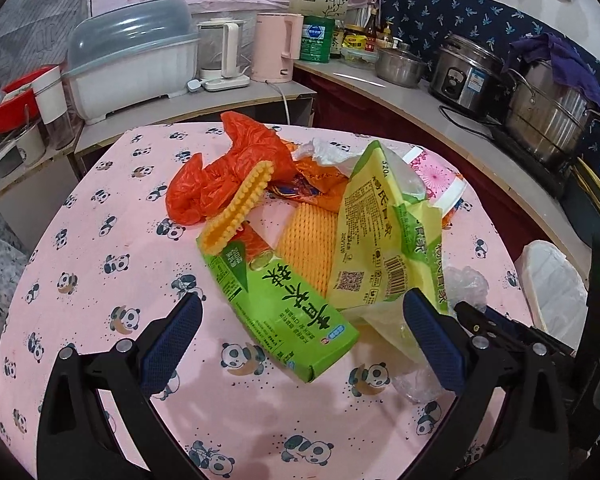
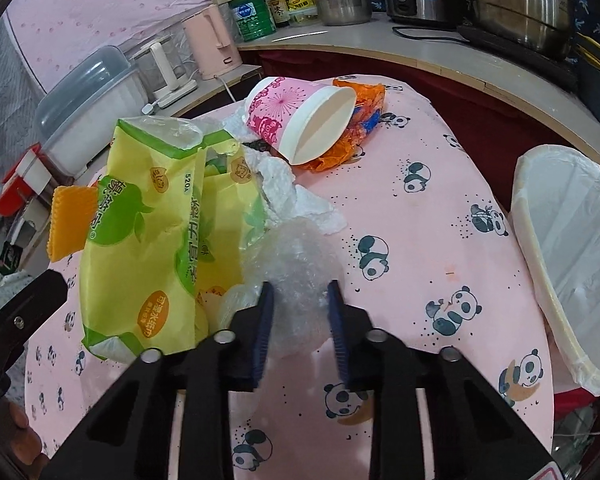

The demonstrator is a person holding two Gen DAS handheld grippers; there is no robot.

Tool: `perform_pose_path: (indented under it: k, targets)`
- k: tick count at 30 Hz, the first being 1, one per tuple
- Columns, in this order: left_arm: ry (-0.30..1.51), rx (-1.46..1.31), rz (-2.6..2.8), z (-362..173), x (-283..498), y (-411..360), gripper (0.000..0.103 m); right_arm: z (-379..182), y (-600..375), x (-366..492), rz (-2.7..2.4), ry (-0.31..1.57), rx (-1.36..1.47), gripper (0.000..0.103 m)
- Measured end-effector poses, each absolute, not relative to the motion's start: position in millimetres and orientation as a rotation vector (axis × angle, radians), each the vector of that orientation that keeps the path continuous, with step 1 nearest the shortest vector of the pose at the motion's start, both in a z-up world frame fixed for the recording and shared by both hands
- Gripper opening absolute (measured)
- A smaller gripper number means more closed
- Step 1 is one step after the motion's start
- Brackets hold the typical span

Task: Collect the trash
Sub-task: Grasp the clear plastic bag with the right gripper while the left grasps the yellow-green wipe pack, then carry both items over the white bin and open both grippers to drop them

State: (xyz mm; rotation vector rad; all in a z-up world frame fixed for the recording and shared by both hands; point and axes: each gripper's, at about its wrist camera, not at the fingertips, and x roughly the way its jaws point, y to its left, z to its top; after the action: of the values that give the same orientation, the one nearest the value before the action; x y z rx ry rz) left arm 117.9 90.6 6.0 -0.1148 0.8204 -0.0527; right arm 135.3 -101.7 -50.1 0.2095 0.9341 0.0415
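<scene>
A crumpled wad of clear plastic film lies on a round table covered in a pink panda-print cloth, and the right gripper has its two blue-padded fingers drawn in narrow against the wad's sides, pinching it. Taking that wad as the landmark: touching it on the left is a yellow-and-green tissue pack, with an orange foam net just beyond the pack. Behind the wad sits crumpled white paper, and farther back a pink paper cup lies on its side against an orange wrapper. Well to the wad's right, off the table edge, stands a white bin with a clear liner. The left gripper hovers over the table with its fingers spread wide and empty, above a green carton; beyond that carton is an orange plastic bag.
</scene>
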Motion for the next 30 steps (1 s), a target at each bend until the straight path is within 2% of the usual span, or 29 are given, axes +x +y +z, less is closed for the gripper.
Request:
perform_pose_path:
  k: [3,9,15,18,20,21,22,30]
  targets:
    - [0.819,-0.11,-0.085,9,124,79,0.096,-48,-105,134,0.041,0.931,0.212,0.005]
    - [0.81,-0.06,-0.148,11,139,47,0.094,-33,-123,123,-0.001,0.879,0.208,0.004]
    - [0.871,-0.03,-0.193,-3,158,23,0.065,-20,-142,113,-0.042,0.844,0.198,0.004]
    - [0.89,-0.017,-0.216,-8,160,14,0.044,-17,-151,109,-0.058,0.838,0.204,0.004]
    - [0.905,-0.006,-0.239,-10,160,7,0.025,-16,-157,106,-0.07,0.834,0.208,0.004]
    - [0.907,-0.002,-0.245,-10,160,4,0.021,-16,-160,105,-0.074,0.833,0.213,0.004]
    - [0.905,0.0,-0.249,-10,158,2,0.018,-15,-163,103,-0.08,0.83,0.216,0.004]
    - [0.854,0.029,-0.271,10,137,-18,0.016,-4,-183,89,-0.11,0.793,0.244,0.004]
